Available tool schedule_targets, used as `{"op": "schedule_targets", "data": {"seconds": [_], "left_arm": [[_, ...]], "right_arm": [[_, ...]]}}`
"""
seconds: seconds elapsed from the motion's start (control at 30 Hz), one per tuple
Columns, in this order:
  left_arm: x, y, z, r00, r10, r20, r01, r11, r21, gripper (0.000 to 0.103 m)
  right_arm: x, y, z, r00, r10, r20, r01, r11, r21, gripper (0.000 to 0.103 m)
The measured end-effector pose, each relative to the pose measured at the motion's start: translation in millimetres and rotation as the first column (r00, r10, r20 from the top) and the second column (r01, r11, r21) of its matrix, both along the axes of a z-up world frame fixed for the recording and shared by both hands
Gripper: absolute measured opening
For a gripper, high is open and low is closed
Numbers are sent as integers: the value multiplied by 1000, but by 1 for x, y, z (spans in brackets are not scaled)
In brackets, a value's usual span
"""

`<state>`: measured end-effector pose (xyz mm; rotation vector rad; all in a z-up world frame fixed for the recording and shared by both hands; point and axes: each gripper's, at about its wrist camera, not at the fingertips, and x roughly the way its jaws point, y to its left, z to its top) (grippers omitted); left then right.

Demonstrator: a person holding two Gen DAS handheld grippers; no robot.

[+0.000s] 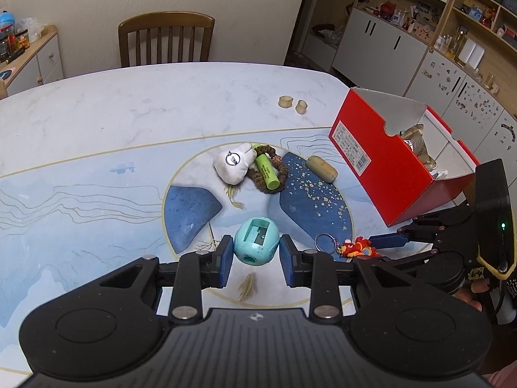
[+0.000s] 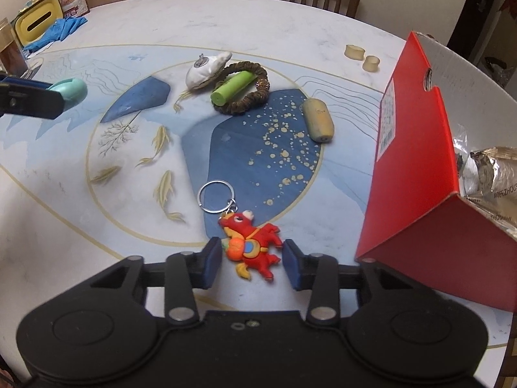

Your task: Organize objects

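The table lay mostly bare toward its far edge and the chair; the red box stood open near the right edge, foil packets inside; the left gripper gripped the teal sharpener; the right gripper straddled the keychain, pads narrow, not quite pressing.
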<state>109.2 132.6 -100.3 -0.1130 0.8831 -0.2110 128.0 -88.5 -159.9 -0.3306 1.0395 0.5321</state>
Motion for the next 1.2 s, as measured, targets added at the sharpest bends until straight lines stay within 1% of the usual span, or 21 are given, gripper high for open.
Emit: {"op": "schedule_targets", "data": {"seconds": [0.1,0.2,0.33,0.57,0.77,0.9,1.03,1.1,1.2], "left_arm": [[1,-2,0,1000,-2,2,2,1000,5,30],[3,-5,2,1000,-3,5,3,1000,7,30],[6,-12,7,1000,-10,14,10,1000,9,30],[16,-38,21,998,-51,41,51,999,16,30],[30,-75,40,991,-110,79,108,994,32,30],[43,-105,53,982,-155,105,151,987,49,30],[58,-140,58,974,-196,112,190,980,68,30],[64,-160,58,969,-220,116,211,974,89,30],[76,-187,56,964,-243,108,232,967,106,30]], "right_arm": [[1,-1,1,1000,-15,-15,15,1000,13,37],[1,-7,11,999,-33,-28,34,998,49,37],[0,-18,38,998,-47,-34,51,993,108,37],[0,-45,92,998,-63,7,61,982,178,37],[9,-83,135,993,-95,70,77,971,228,37],[22,-116,155,983,-147,114,115,961,252,37],[34,-151,164,967,-195,162,151,957,248,37],[42,-168,165,960,-217,177,171,955,241,37],[54,-194,163,950,-253,181,208,949,235,37]]}}
